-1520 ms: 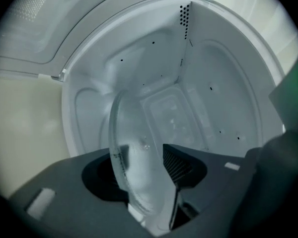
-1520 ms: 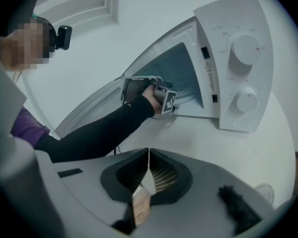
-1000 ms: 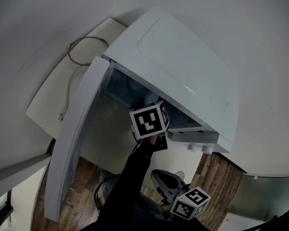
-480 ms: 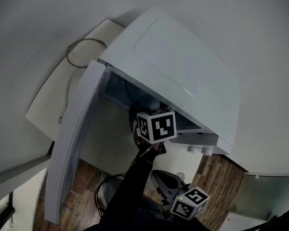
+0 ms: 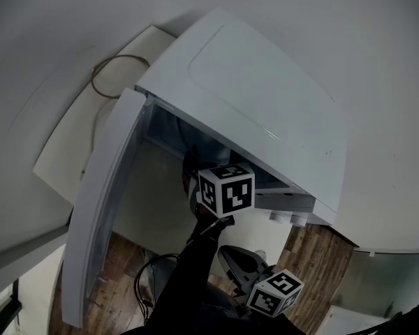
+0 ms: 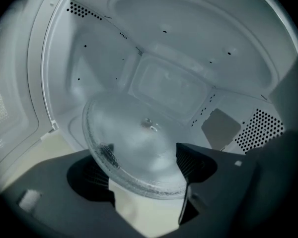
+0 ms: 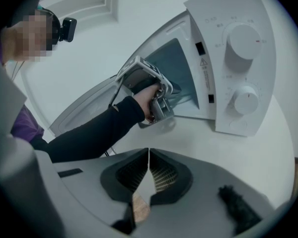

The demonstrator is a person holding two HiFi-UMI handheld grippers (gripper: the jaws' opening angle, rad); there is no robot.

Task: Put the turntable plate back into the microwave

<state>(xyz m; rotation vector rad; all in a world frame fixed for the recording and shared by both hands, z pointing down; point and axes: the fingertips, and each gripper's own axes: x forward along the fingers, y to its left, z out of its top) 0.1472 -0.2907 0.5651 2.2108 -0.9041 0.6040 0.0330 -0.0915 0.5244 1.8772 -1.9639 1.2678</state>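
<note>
Round clear glass turntable plate [image 6: 134,148] is sitting inside white microwave [image 5: 265,103]; left gripper [image 6: 145,177] jaws have just been opening off its rim. Right gripper [image 7: 148,175] is idling closed, empty. Risk: jaw snagging rim, unseating plate.

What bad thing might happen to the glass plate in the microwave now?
1. The left gripper has just been opening its fingers, and the rim of the glass turntable plate lies between them, unpressed. Pulling back crookedly might snag and drag it.
2. Whether the plate sits on its centre hub can't be told; it might wobble or slide.
3. The microwave door stands open beside the person's arm; a bump might jolt things.
</note>
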